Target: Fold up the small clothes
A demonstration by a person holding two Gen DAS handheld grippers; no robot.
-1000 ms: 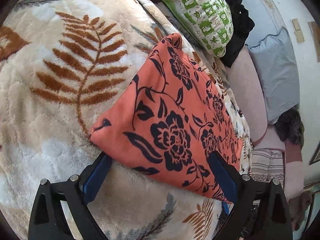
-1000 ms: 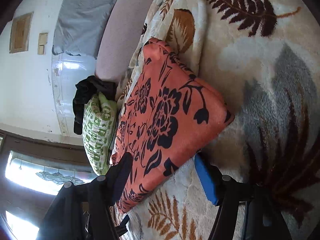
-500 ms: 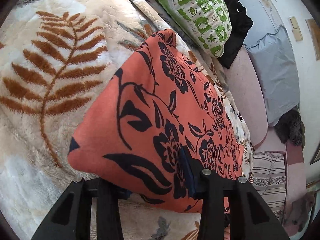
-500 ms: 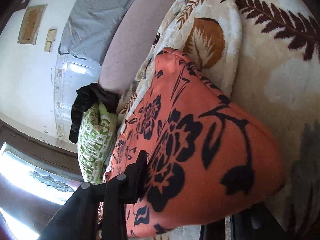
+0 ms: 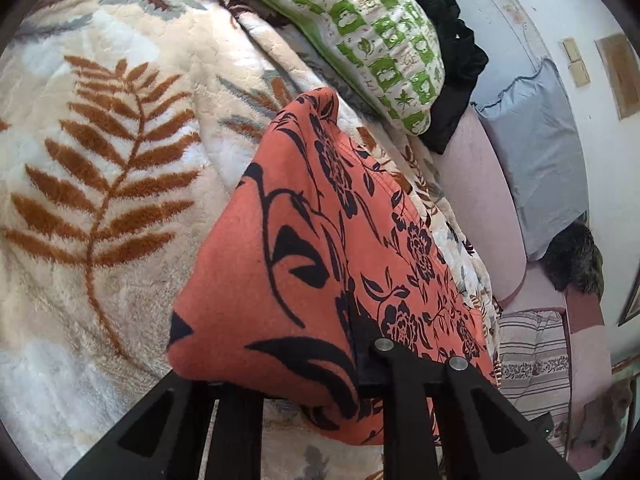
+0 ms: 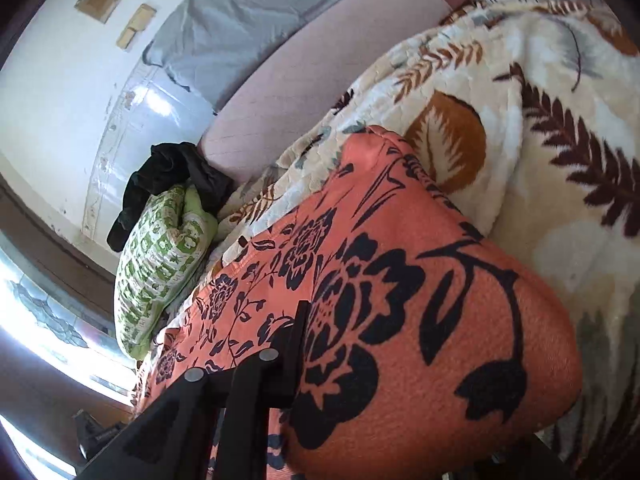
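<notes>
Looking along the left gripper (image 5: 320,376), the orange floral garment (image 5: 304,264) drapes over its black fingers (image 5: 400,380), which have just been closing and now pinch its near edge, the cloth rising off the leaf-patterned blanket (image 5: 100,160) on the bed. From the right gripper (image 6: 380,400), the same garment (image 6: 400,300) bulges between the fingers (image 6: 280,360), also just closed narrow on its near corner, with the green pillow (image 6: 160,264) lying beyond.
</notes>
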